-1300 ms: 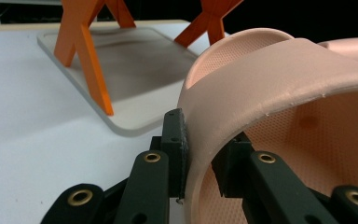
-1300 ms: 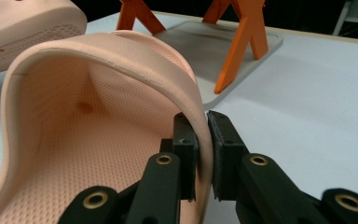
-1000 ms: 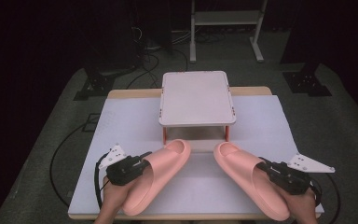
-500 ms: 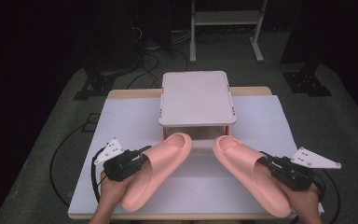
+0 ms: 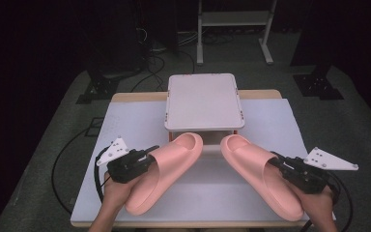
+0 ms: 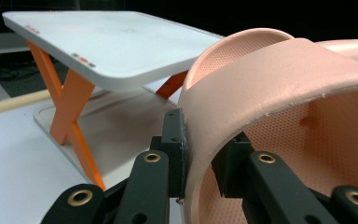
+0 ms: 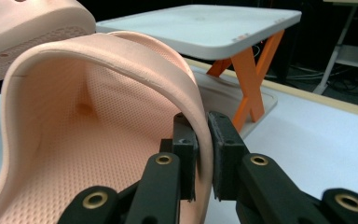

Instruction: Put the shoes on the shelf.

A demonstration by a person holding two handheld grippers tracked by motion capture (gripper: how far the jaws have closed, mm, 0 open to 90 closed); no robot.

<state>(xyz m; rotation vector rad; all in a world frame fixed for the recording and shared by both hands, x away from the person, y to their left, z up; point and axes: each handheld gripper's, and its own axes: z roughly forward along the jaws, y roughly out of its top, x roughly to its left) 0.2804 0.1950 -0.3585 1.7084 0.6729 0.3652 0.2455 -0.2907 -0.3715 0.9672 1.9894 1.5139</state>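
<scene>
Two claw views show left claw [image 6: 205,161] and right claw [image 7: 201,149] each pinching a slipper strap [image 6: 279,84].

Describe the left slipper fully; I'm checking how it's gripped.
The left slipper is a pink slide that looks like soft foam, with a wide strap and a dimpled footbed. It points forward and inward, its toe near the small white stand with orange crossed legs. The left gripper is shut on the strap's outer edge, one jaw outside, one inside. Whether its sole rests on the white table or is lifted cannot be told. Its toe sits close to the other slipper, apart from it.
</scene>
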